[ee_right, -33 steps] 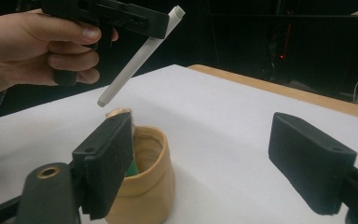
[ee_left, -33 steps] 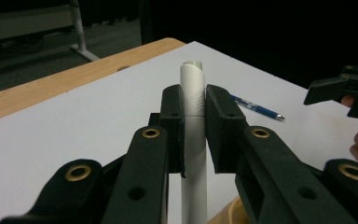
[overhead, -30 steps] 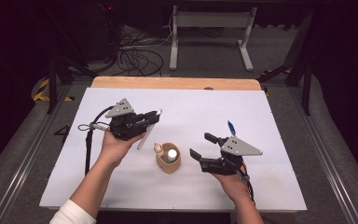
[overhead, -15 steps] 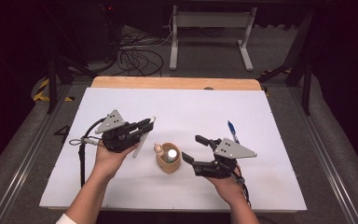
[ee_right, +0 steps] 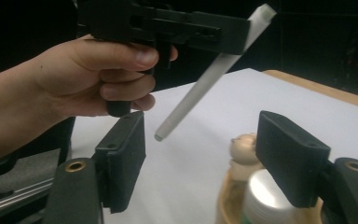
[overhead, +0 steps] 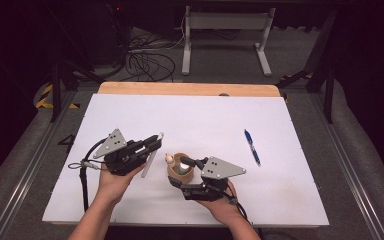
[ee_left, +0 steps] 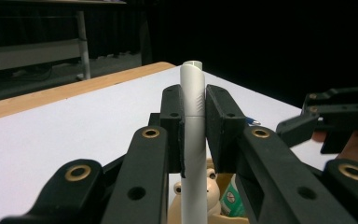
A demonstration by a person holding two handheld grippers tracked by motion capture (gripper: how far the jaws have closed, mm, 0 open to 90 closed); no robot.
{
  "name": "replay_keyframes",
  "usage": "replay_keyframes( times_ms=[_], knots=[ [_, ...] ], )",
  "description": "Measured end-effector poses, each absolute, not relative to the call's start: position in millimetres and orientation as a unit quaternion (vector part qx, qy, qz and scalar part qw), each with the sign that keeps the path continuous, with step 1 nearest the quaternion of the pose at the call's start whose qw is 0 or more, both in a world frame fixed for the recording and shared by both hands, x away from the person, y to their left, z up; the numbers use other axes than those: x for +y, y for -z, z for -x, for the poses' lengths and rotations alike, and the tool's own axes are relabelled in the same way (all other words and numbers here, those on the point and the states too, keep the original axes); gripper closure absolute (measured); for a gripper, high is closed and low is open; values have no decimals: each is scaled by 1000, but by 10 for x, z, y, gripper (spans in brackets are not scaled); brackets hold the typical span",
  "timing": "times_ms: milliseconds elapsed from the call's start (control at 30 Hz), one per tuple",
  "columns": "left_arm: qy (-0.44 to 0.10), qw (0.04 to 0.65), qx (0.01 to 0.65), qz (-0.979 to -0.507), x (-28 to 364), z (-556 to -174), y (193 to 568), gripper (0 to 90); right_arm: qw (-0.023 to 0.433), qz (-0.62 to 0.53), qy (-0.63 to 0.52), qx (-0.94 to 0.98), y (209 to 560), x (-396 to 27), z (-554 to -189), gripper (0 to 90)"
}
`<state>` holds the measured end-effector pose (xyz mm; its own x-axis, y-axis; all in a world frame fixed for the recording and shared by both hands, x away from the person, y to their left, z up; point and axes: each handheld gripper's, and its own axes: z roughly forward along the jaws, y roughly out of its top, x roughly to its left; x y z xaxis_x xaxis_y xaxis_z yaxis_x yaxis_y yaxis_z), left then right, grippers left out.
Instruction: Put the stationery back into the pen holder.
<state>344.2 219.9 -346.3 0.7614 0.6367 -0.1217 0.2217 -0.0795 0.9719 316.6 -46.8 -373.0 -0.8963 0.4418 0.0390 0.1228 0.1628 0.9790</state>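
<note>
Two grippers worked over the white desk (overhead: 190,120). The left gripper (overhead: 152,145), in the lower left of the high view, had its jaws clamped on one white pen (overhead: 151,155), which slanted down toward the desk with its tip off the surface. In the left gripper view that pen (ee_left: 193,140) stood between the pads. The right gripper (overhead: 180,172), at lower centre, had just been closing its jaws, which stood apart on either side of one round wooden cup (overhead: 180,172), pads not yet pressing. The cup held one small figure (overhead: 169,159) and one white-capped bottle (overhead: 182,162). One blue pen (overhead: 251,146) lay apart at centre right
</note>
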Motion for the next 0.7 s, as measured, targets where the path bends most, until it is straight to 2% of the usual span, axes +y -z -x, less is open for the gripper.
replay_keyframes(
  times_ms=[267,700],
  knots=[
    [-171,612,291,-715,2181,-3388,3474,781,113,-203,-622,747,3755,-327,-3230,455],
    [-166,620,282,-713,2124,-3337,3477,781,90,-214,-627,744,3772,-142,-3350,539]
  ],
)
